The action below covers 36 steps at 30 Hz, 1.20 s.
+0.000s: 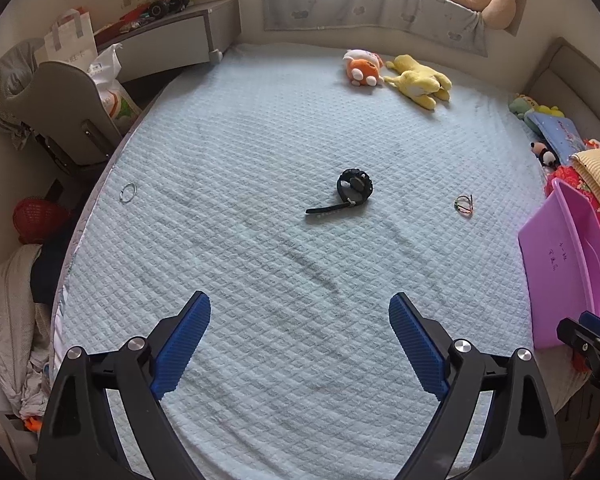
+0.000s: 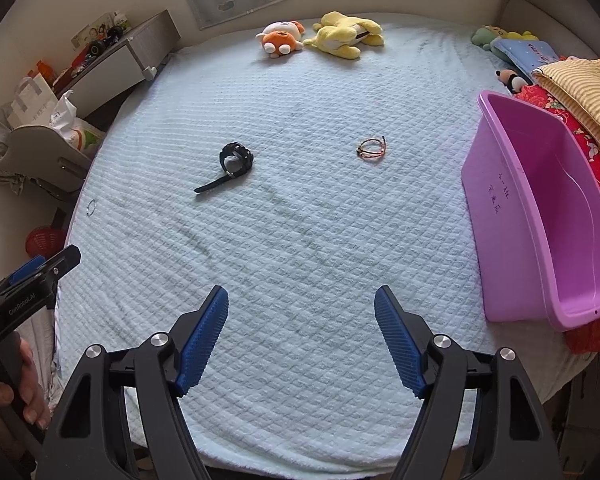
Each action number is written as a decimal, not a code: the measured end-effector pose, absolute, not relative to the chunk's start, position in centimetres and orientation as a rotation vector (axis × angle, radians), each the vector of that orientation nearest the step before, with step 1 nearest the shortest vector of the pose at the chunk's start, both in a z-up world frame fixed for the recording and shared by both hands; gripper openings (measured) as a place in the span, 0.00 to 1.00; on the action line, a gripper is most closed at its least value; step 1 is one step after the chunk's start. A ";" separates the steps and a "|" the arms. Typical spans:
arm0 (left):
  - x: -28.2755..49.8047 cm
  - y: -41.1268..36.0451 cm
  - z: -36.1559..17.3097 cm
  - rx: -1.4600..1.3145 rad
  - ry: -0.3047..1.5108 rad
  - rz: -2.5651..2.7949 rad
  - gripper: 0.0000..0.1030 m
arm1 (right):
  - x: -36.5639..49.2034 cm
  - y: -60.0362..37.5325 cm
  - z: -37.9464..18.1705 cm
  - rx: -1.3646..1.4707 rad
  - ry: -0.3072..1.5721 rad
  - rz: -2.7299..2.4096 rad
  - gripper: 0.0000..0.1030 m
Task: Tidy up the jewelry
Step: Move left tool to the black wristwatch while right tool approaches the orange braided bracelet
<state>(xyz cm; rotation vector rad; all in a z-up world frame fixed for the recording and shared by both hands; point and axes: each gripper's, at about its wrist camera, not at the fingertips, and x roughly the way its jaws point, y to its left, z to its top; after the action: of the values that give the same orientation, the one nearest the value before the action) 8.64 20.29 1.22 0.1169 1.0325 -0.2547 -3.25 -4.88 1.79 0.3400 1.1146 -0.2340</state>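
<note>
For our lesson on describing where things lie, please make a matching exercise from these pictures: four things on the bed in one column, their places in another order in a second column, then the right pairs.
Things:
1. black watch
2. silver ring
3. cord bracelet
4. pink tub

Places:
A. at the bed's right edge, against the folded bedding
B. near the bed's left edge
C. mid-bed, strap trailing toward the camera
D. between the watch and the tub

Pairs: 1-C, 2-B, 3-D, 4-A

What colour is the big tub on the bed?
The tub is purple-pink; the right wrist view shows it best.
</note>
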 end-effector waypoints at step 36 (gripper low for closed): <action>25.3 6.2 -20.9 0.174 0.967 -0.296 0.88 | 14.1 -18.5 -20.8 0.355 0.982 -0.353 0.70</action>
<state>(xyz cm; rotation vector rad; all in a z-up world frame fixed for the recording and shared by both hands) 25.26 6.23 -20.90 0.1739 0.9674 -0.2961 14.13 -18.53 -20.78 0.3555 0.9820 -0.3530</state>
